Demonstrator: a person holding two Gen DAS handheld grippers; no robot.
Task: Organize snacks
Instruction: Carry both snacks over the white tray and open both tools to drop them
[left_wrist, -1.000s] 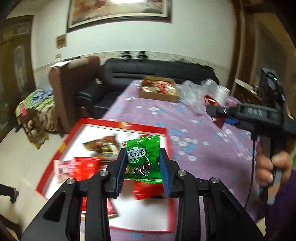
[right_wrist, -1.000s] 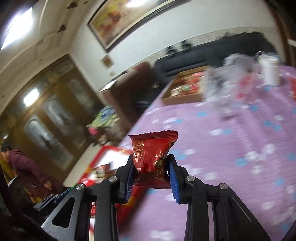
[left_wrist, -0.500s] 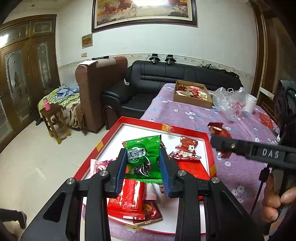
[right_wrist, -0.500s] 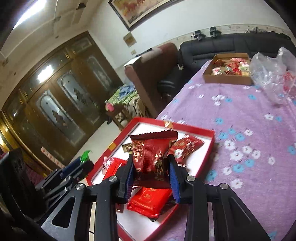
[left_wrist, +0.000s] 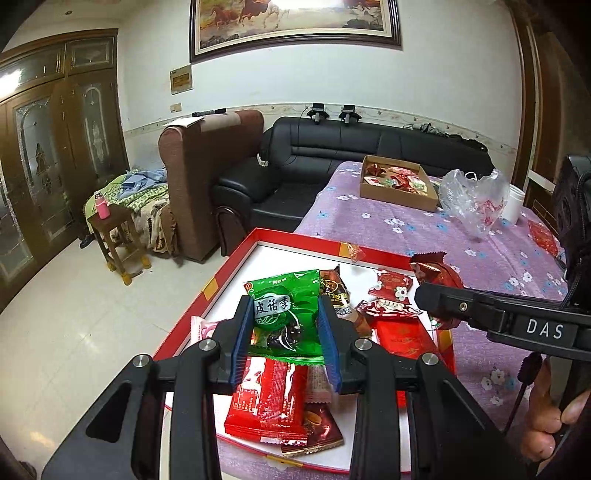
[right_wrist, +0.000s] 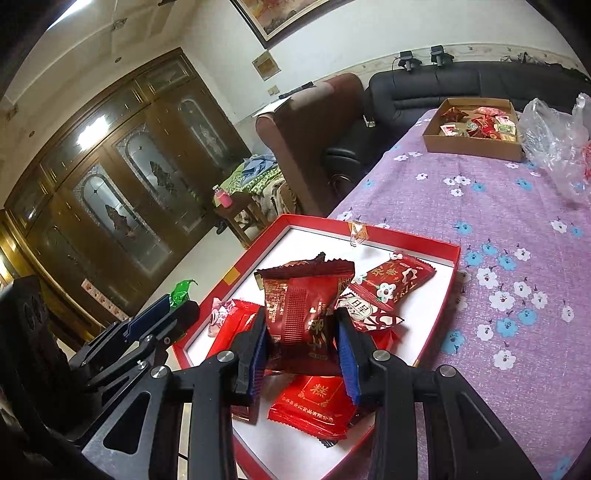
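Above the shallow red-rimmed tray (left_wrist: 236, 254) with its white floor, a glossy, crinkled green snack packet (left_wrist: 282, 314) is pinched flat between the ribbed blue pads of the left gripper (left_wrist: 284, 332). Over the same tray, the right gripper (right_wrist: 303, 349) is clamped on a dark red foil packet (right_wrist: 303, 302) with serrated ends. Beneath both lie more shiny red wrapped snacks (right_wrist: 314, 402), the tray resting on a purple flowered tablecloth (right_wrist: 517, 240).
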